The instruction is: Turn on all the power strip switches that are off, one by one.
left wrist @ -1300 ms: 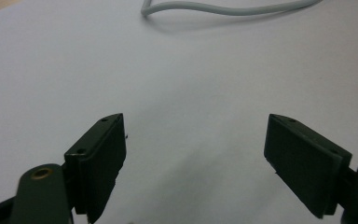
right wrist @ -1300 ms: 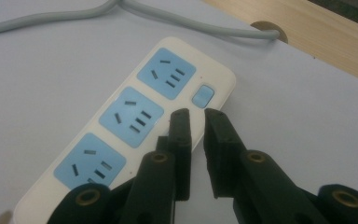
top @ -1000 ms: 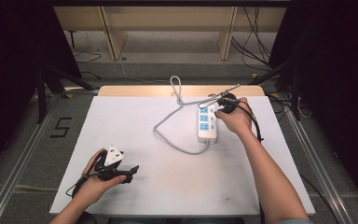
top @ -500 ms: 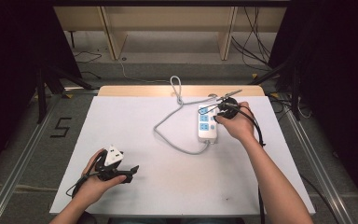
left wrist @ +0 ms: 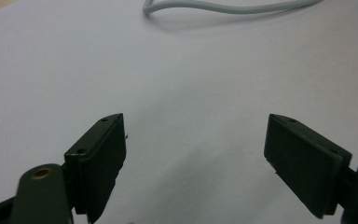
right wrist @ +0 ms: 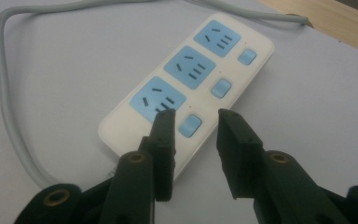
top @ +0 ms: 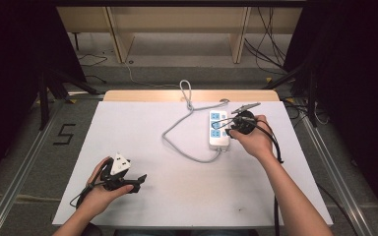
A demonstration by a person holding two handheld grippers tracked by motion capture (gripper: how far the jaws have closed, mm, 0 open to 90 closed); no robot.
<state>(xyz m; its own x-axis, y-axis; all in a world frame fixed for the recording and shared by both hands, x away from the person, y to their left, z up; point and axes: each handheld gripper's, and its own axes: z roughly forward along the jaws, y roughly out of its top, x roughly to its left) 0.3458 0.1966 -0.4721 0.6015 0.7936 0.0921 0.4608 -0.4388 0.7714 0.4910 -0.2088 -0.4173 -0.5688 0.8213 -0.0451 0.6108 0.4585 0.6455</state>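
My right claw (right wrist: 193,123) has just been spreading, released over the power strip (right wrist: 186,88) near the table's (top: 142,128) far right — nothing gripped; its nearest switch (right wrist: 189,125) sits between my jaws; my left claw (left wrist: 193,158) gapes empty; pressing seems left.

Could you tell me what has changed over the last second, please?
The right hand-held gripper slid nearer along the power strip, its jaws opening over the nearest switch, nothing gripped. The left hand-held gripper stayed open and the strip kept its place.
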